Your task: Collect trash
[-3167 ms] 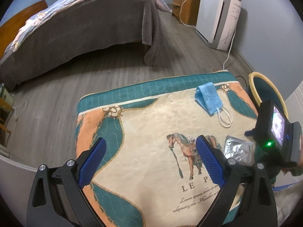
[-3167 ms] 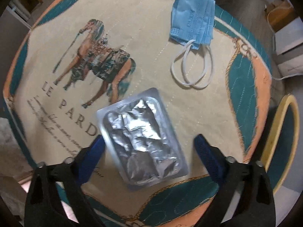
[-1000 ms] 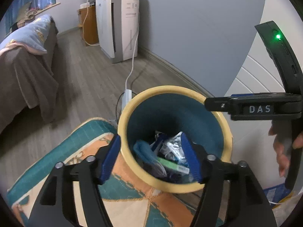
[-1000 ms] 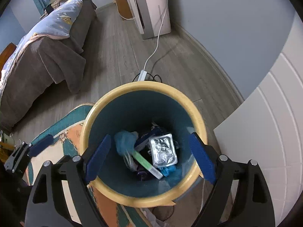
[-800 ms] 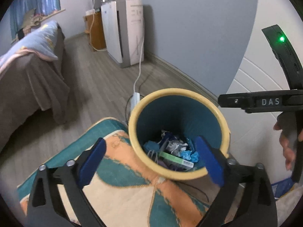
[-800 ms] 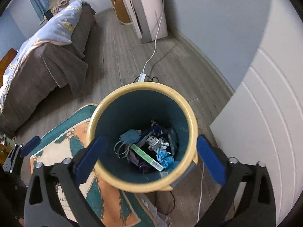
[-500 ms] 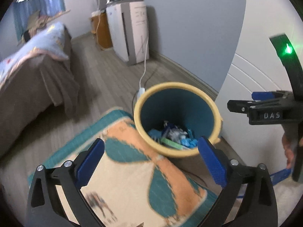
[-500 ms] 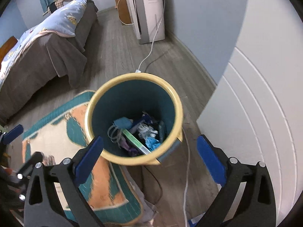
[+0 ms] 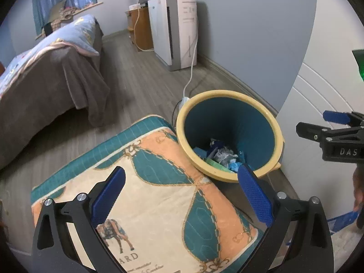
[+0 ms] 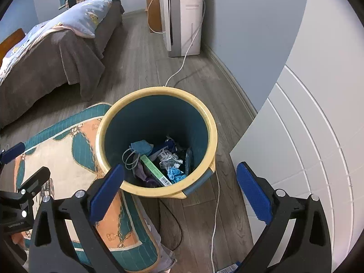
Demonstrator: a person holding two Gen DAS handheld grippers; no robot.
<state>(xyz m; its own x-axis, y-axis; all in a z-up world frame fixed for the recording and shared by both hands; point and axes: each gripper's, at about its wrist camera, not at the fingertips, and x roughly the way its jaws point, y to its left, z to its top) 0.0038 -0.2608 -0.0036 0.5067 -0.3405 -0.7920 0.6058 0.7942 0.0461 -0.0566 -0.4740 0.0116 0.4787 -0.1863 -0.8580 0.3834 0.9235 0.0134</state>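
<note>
Now both grippers hang over the floor with fingers spread wide and nothing between them. Below the right gripper stands a round yellow-rimmed teal wastebasket, upright, mouth up. At its bottom lie a blue face mask, crumpled foil and a long green box slanting toward the near rim. The left gripper is above the quilted horse-print mat, whose far corner touches the basket
</note>
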